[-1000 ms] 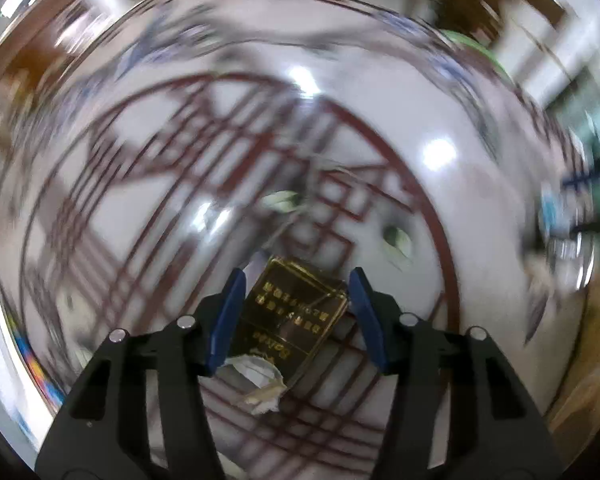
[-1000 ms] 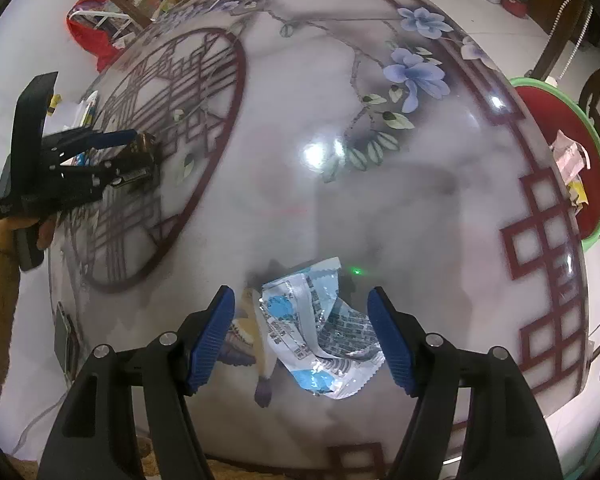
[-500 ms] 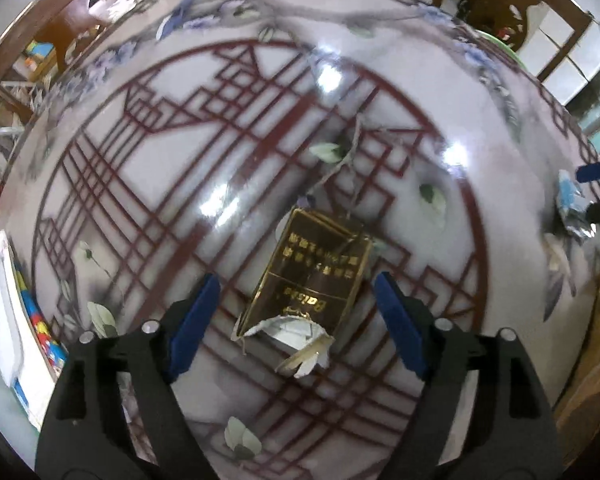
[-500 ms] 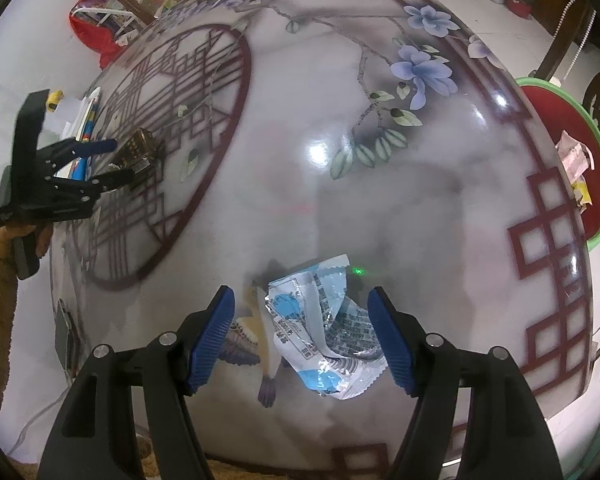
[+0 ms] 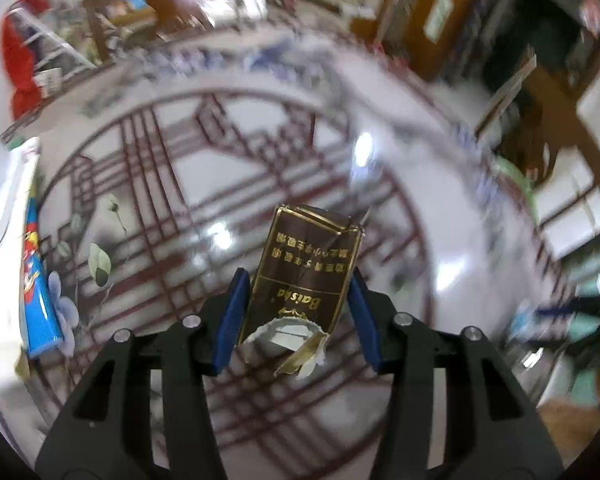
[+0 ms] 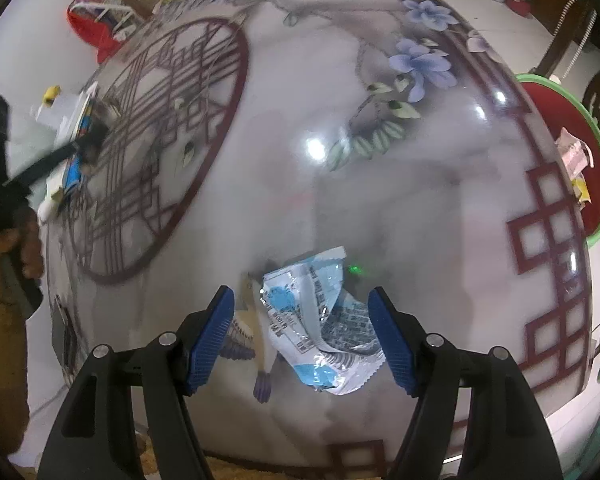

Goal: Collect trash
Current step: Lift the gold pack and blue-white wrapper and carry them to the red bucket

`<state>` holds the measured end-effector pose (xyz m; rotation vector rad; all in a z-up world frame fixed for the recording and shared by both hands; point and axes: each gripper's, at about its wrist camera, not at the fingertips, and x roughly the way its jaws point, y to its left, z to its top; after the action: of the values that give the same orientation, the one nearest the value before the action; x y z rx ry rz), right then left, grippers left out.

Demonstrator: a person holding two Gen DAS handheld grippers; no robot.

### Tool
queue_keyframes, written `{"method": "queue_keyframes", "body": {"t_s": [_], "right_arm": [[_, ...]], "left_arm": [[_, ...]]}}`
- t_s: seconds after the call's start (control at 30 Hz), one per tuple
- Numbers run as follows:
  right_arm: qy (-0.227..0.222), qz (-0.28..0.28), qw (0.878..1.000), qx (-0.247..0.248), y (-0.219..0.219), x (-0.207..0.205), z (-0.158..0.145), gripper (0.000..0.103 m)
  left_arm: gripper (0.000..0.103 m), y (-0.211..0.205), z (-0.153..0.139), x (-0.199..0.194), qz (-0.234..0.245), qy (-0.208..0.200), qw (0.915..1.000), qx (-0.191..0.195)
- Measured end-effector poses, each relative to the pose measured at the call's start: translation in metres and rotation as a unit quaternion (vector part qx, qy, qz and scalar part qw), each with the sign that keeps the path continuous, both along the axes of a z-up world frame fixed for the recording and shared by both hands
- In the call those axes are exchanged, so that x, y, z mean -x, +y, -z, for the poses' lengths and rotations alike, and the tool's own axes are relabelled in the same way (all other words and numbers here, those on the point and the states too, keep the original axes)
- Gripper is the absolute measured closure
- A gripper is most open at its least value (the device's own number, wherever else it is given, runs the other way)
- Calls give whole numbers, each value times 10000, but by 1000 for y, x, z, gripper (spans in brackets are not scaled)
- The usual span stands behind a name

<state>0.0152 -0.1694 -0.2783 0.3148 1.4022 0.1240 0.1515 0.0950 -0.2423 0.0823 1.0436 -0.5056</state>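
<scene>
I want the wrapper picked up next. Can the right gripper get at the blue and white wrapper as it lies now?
Probably yes. The right gripper is open, with the blue and white wrapper lying between its fingers on the table. Nothing covers it.

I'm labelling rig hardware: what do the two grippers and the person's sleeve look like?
Both the left gripper and right gripper have black angular frames with silver screws and blue ribbed pads. The sleeve is fuzzy tan fabric. No cables show.
</scene>
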Motion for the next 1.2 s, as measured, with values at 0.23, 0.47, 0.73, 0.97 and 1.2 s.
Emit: {"method": "queue_keyframes", "body": {"t_s": [0.23,0.47,0.73,0.97,1.2], "right_arm": [[41,-453,9983,351,18,-2,7,63],[-661,-314,9966,376,3,-6,-25,69],[-1618,367,9858,241,-49,-8,-85,69],[-2033,504,9778,92,-94,-16,-112,68],[-2153,630,9745,104,-154,-14,-122,68]], "left_arm": [[55,-23,-61,29,-537,-738,9947,464],[55,-54,-108,50,-503,-1266,9889,592],[55,-88,-135,70,-433,-1516,9850,699],[55,-128,-142,81,-434,-1545,9848,669],[55,-193,-132,85,-311,-1366,9863,874]]}}
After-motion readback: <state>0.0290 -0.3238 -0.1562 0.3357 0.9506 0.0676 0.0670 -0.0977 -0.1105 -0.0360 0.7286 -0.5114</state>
